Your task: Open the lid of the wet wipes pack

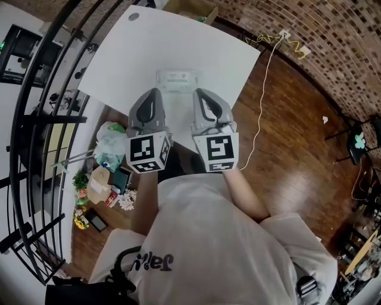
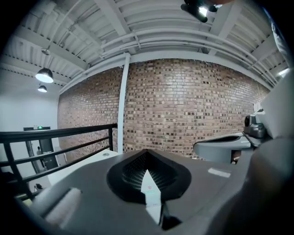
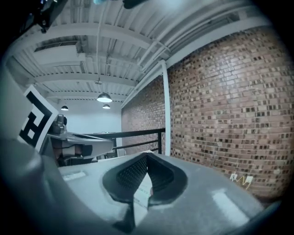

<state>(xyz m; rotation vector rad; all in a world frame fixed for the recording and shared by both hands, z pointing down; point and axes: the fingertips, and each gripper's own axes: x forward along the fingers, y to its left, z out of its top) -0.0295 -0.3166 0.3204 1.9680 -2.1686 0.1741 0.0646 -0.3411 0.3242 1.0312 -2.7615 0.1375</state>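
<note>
The wet wipes pack (image 1: 176, 80), pale with a green label, lies flat on the white table (image 1: 137, 53) near its front edge. My left gripper (image 1: 153, 93) and right gripper (image 1: 201, 93) hover side by side just short of the pack, neither touching it. Both point nearly level toward the brick wall. In the left gripper view the left gripper (image 2: 146, 158) has its jaws together, and a sliver of the pack (image 2: 150, 193) shows in the gap below the tips. The right gripper (image 3: 146, 158) looks the same, jaws together and holding nothing, with a sliver of the pack (image 3: 143, 190) showing beneath.
A black railing (image 1: 36, 119) runs along the left. Bags and boxes (image 1: 104, 173) crowd the floor left of the table. A cardboard box (image 1: 191, 8) sits past the far edge. A white cable (image 1: 262, 107) trails over the wood floor on the right, by a brick wall (image 1: 333, 41).
</note>
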